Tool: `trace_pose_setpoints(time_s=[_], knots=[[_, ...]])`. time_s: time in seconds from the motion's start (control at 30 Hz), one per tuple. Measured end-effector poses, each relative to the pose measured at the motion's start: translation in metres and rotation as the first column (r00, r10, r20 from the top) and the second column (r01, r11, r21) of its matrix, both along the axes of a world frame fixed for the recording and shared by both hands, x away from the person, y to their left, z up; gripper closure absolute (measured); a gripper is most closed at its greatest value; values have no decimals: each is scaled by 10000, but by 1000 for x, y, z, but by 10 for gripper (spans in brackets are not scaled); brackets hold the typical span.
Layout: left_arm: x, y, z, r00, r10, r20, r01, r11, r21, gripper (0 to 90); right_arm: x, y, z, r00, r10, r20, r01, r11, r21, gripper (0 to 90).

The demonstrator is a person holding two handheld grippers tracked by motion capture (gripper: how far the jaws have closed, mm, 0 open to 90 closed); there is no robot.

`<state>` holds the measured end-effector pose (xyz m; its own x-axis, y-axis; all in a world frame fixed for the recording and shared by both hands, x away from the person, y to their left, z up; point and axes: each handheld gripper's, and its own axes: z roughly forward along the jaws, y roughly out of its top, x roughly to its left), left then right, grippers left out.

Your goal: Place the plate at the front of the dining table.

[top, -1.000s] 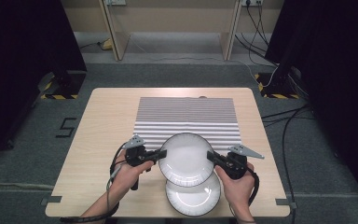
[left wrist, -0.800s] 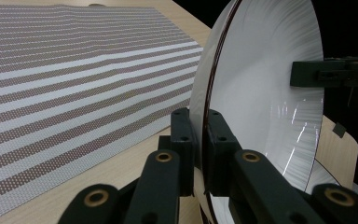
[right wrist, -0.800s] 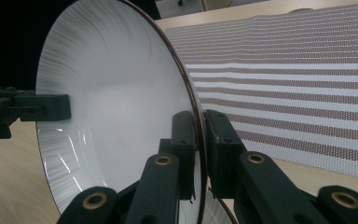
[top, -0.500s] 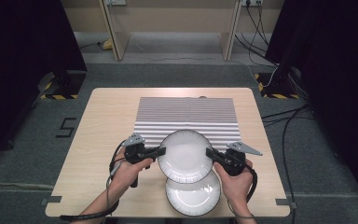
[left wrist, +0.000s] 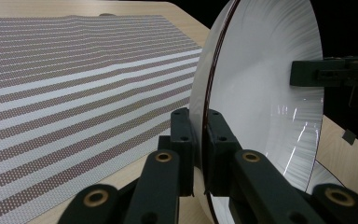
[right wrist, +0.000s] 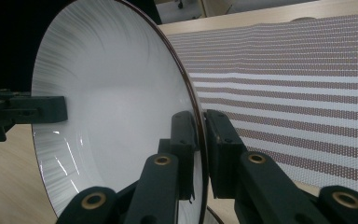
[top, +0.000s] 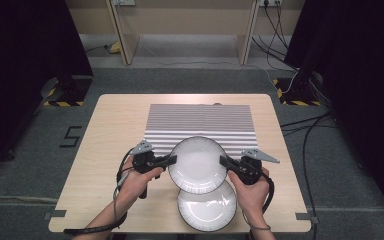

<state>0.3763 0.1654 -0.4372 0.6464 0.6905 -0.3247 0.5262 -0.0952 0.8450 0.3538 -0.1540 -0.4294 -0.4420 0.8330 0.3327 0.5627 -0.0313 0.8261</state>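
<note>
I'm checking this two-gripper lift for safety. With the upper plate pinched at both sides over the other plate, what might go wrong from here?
1. The left hand-held gripper and right hand-held gripper each clamp only the thin rim of the upper plate; the glossy rim may slip out.
2. It hangs partly above the lower plate, so a drop would likely strike it and chip both.
3. If the two hands move unevenly, the plate could tilt or twist free.

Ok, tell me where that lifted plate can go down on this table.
Free: the striped grey placemat beyond the lifted white ribbed plate, and bare wood along the table's left edge and right edge. Crowded: the near middle, where a second white plate lies between both hands, left tongs and right tongs.
</note>
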Motion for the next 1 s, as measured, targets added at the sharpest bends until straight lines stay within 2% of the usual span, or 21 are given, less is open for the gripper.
trace_pose_setpoints(time_s=[1.0], knots=[[8,4,7,9996,215,166,-213,9997,-113,831,11,6,10,9995,-87,302,88,10000,-40,816]])
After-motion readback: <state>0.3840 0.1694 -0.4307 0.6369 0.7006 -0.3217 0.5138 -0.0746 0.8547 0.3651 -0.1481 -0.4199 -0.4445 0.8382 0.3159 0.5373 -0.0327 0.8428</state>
